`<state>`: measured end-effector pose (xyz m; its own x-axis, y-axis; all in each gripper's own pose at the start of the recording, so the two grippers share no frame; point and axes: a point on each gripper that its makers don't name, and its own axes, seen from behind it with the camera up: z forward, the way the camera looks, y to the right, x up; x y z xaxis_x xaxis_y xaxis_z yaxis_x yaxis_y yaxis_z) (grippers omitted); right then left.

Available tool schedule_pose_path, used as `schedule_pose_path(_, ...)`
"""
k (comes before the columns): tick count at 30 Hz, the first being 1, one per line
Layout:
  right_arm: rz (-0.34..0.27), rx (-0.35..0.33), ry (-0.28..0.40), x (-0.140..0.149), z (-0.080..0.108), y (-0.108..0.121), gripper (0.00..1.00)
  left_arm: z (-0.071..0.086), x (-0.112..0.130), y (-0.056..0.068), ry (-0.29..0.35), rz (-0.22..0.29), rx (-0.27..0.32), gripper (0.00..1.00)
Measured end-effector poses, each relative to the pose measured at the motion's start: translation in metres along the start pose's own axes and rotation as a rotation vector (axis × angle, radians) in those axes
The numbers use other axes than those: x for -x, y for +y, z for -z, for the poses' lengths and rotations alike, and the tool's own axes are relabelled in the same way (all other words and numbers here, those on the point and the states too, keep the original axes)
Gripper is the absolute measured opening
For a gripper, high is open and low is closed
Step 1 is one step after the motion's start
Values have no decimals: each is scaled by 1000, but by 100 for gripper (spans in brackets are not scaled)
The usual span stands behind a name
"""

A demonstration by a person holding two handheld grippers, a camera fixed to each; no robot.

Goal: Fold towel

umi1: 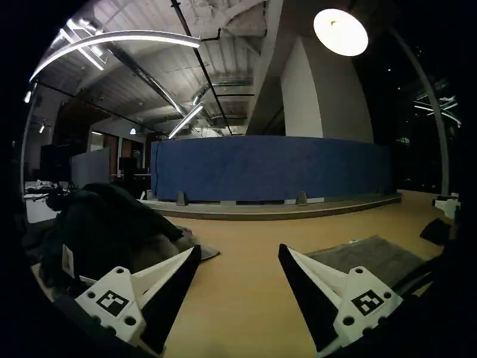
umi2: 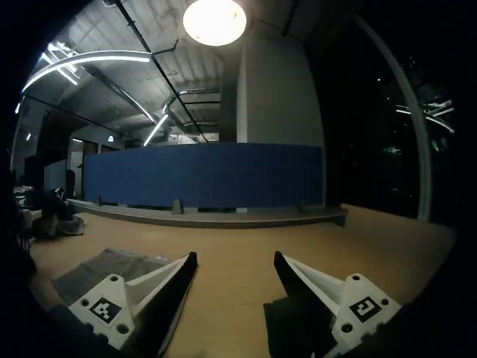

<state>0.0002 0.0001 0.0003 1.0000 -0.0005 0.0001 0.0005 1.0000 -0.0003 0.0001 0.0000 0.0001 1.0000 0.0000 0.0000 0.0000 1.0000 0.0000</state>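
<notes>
Both sets of fingers gape empty, and the grey towel [umi1: 369, 253] lies flat on the table [umi1: 250, 286] between them, just right of your left gripper [umi1: 238, 247] and just left of your right gripper [umi2: 234, 254].

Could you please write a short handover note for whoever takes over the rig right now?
Left hand-held gripper: open, empty, over the light wooden table.
Right hand-held gripper: open, empty.
Flat grey fabric towel lies on the table between them, ungripped.
Done: no fold visible yet.
To do: grasp a towel edge and fold.
Dark heap of cloth sits beside, untouched.
</notes>
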Motion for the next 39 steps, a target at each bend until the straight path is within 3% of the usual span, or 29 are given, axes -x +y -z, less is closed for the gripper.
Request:
schedule_pose_path(32, 0, -1, 0, -1, 0, 0, 100, -2, 1, 2, 0, 1, 0, 96)
schedule_pose_path(39, 0, -27, -1, -2, 1, -6, 100, -1, 1, 3, 0, 0, 0, 96)
